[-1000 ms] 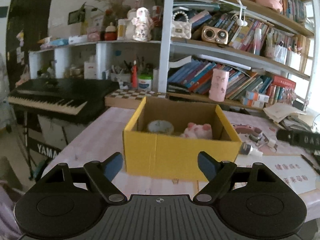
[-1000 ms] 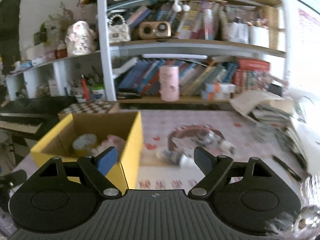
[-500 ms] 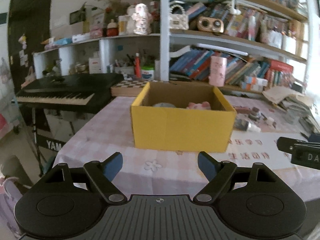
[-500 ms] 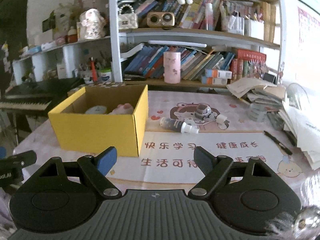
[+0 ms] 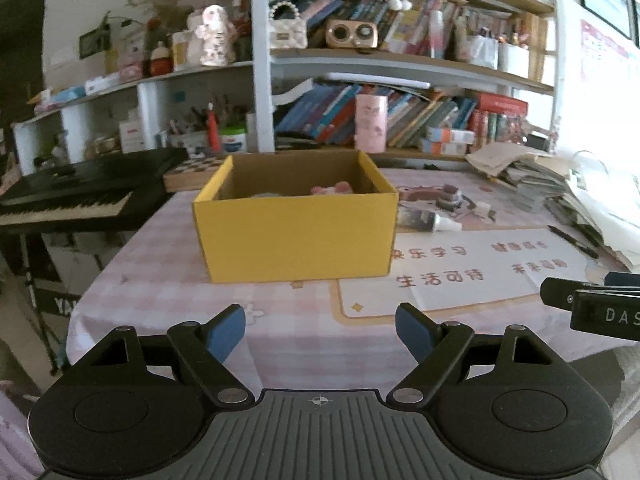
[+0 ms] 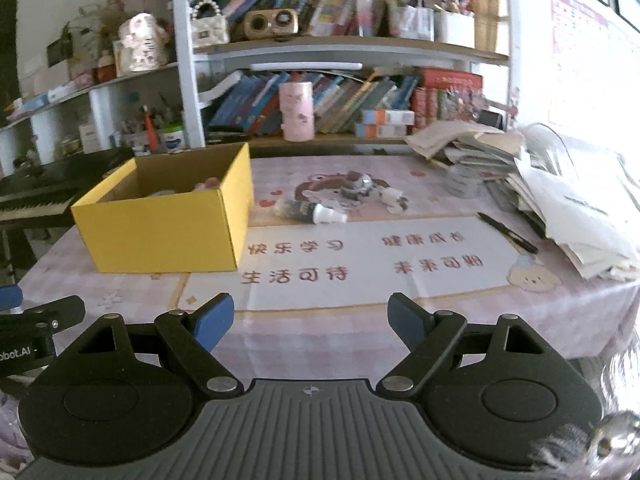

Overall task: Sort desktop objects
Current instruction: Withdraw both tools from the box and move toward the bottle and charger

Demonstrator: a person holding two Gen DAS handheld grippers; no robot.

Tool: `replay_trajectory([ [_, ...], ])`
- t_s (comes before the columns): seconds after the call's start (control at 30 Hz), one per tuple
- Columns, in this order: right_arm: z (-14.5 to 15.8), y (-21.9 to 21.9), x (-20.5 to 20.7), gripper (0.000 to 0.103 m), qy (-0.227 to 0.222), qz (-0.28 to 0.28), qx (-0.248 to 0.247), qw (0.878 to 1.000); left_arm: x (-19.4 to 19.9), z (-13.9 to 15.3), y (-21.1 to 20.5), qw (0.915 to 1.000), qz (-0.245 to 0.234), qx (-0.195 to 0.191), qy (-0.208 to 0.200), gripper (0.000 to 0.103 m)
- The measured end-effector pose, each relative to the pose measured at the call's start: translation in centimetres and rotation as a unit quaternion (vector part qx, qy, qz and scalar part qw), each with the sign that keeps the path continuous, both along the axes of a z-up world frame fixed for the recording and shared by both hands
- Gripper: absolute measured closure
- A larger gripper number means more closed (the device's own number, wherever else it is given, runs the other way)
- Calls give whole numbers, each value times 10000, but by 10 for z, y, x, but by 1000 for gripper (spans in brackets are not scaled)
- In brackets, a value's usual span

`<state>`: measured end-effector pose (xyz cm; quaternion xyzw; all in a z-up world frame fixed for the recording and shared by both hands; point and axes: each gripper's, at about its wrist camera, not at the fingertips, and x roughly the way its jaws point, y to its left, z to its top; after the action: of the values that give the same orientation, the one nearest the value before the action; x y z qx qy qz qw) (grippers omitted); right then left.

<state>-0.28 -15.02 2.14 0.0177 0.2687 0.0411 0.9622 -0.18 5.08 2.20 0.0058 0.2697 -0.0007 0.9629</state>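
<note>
A yellow cardboard box (image 5: 296,236) (image 6: 168,236) stands on the table's left part, with a pink plush (image 5: 331,189) and a pale round object inside. Right of it lie a dark bottle with a white cap (image 6: 310,210) (image 5: 426,221), a small toy car (image 6: 358,184) and a black pen (image 6: 508,233). My left gripper (image 5: 320,330) hovers open over the near table edge, in front of the box, with nothing between its fingers. My right gripper (image 6: 310,320) is open too, empty, above the near edge before the printed desk mat (image 6: 360,264).
A heap of papers and books (image 6: 560,184) covers the table's right side. A crowded bookshelf (image 6: 340,92) rises behind the table, with a pink cup (image 6: 296,110) on it. A black keyboard piano (image 5: 80,196) stands left of the table.
Both grippers have drawn back from the box toward the near table edge; the box looks smaller and more of the table shows. Both stay open.
</note>
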Motion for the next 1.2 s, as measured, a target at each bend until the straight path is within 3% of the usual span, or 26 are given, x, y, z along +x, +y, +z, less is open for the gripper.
replay_trajectory([
  [0.53,-4,-5,8,20,181,110,-63,9998,13,-6,-23,9988,-411,99,251,14],
  [1.2,-6,-57,12,20,392,-734,-46,9965,43,-11,-76,9902,-1338,59,392,14],
])
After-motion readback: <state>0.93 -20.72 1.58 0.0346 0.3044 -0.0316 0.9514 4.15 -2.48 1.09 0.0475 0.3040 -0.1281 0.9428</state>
